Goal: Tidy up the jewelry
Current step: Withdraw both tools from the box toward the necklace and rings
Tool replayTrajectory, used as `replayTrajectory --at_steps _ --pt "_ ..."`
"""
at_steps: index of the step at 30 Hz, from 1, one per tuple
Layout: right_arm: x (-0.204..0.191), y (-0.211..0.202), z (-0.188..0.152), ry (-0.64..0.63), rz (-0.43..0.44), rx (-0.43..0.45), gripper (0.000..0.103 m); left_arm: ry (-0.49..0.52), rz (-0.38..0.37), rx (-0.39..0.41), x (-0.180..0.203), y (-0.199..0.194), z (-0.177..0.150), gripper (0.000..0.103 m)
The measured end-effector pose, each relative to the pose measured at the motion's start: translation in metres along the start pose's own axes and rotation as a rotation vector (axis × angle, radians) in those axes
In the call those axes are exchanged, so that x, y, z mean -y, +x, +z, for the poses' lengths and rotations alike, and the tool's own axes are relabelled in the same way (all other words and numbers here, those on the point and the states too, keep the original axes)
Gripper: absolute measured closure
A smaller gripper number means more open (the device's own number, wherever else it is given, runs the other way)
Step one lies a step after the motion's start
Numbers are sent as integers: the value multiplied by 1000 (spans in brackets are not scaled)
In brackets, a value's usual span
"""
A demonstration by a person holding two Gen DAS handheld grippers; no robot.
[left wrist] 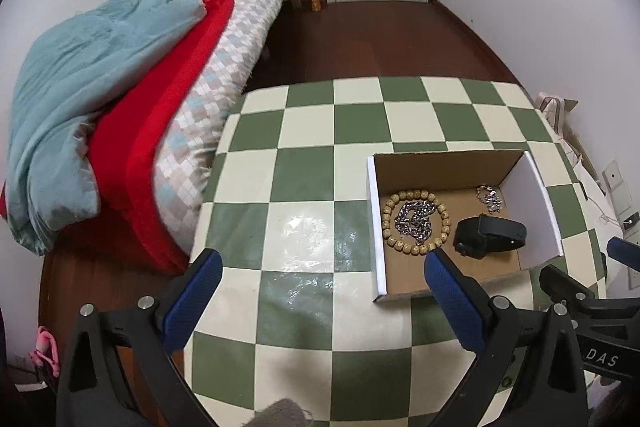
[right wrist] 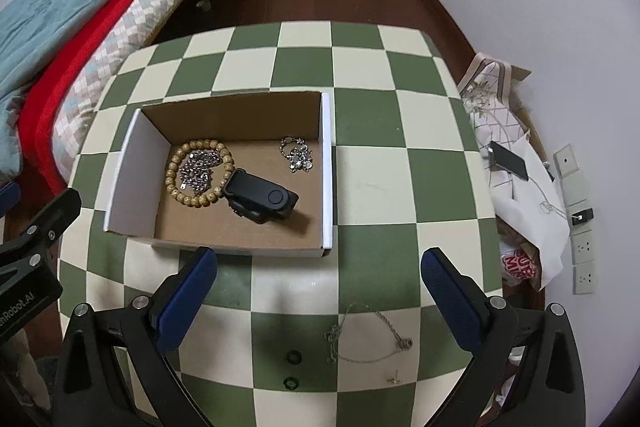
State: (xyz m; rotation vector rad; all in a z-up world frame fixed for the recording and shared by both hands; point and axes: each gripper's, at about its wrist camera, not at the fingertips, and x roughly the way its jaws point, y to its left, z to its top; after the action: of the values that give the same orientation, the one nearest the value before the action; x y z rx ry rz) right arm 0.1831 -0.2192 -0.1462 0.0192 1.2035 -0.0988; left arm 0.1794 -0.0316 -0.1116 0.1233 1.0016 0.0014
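Two black rings point(right wrist: 292, 356) and a thin chain necklace point(right wrist: 362, 341) lie loose between my right gripper's point(right wrist: 320, 283) spread jaws, awaiting pickup. Ahead, cardboard box point(right wrist: 326, 171) already collects bead bracelet point(right wrist: 176, 169) and watch point(right wrist: 260, 199); left gripper point(left wrist: 324, 283) spread, empty.

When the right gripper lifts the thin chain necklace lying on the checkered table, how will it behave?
The thin pale chain necklace lies in a loose, irregular loop, so it is probably limp and would drape and dangle from the open right gripper. Its links look very fine, so it is likely light and may slip from the pads. It could drag its small ring pendant.
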Motion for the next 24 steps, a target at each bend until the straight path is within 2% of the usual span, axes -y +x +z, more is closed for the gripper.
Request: replayTrajectory --at_steps 17,24 --pt "-3 -101 -37 -3 -27 216 0 -26 -18 153 -10 -88 -27 0" --pt "-9 -138 -52 -10 -12 273 0 -34 -4 213 -17 -122 -36 0"
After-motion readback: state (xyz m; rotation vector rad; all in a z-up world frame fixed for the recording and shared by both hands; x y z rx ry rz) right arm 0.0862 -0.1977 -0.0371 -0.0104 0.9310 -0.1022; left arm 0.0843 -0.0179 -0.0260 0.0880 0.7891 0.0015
